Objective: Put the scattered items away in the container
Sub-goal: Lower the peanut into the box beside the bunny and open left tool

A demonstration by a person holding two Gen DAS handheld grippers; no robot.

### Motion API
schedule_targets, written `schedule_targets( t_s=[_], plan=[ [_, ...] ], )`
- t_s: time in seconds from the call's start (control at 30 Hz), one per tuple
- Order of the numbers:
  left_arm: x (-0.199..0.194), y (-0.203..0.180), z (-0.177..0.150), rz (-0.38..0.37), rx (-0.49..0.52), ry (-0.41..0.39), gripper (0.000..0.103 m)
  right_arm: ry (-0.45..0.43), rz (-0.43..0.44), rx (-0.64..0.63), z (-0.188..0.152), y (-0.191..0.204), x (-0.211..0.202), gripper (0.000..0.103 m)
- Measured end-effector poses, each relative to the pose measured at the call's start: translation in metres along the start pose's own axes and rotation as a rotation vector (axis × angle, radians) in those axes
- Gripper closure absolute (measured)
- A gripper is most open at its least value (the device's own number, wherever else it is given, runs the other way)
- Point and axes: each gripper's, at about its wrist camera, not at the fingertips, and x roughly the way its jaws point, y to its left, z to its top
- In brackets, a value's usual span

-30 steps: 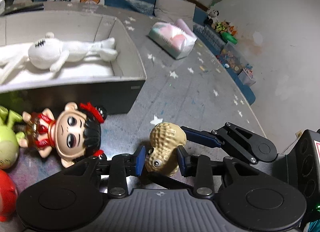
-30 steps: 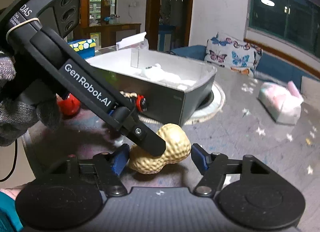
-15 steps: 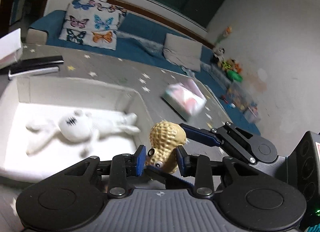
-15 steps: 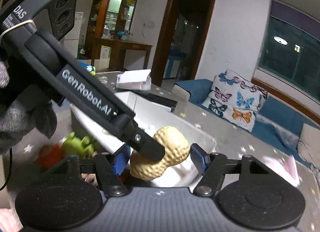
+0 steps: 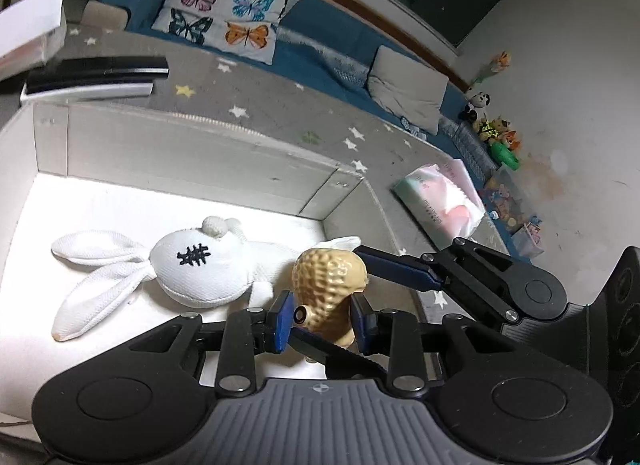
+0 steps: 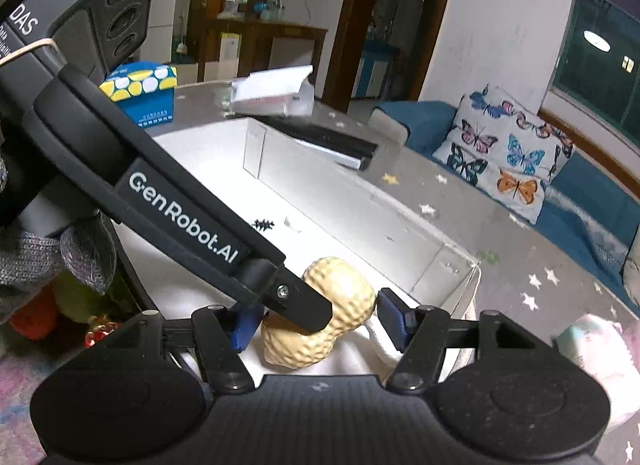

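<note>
Peanut toy (image 5: 328, 289) sat pinched between the blue pads of my left gripper (image 5: 320, 319), its long axis running away from me along the fingers, the eyed end low by the pads and the rounded end up and forward. My left jaws were closing on it, pads pressing both flanks. My right gripper (image 6: 316, 323) came at it crosswise: in the right wrist view the peanut lay sideways between my right fingers, whose jaws were also closing, yet the right pad (image 6: 390, 315) stood just clear of the shell, and I could not tell whether the other one touched. So the left hand carried it. It hung above the near right corner of the white box (image 5: 192, 153), over the bright floor, just beside the white plush rabbit (image 5: 192, 269) already lying inside. As I judged it, letting go meant a straight drop. On my left gripper's arm I read "GenRobot.AI" (image 6: 184, 219), and "DAS" (image 6: 22, 21) on its housing; the rabbit bore only black stitching.
</note>
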Motion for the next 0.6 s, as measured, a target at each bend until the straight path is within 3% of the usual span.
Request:
schedule_targets(
  t_s=[0.3,0.6],
  plan=[
    [0.001,0.001,-0.005,0.011,-0.007,-0.007,0.069,-0.015,-0.022,0.025,0.0,0.0,-0.001,0.038],
    [-0.027,-0.009,-0.012,0.023,0.012,-0.067,0.069,-0.105,-0.047,0.078,-0.009,0.001,-0.04,0.033]
  ],
)
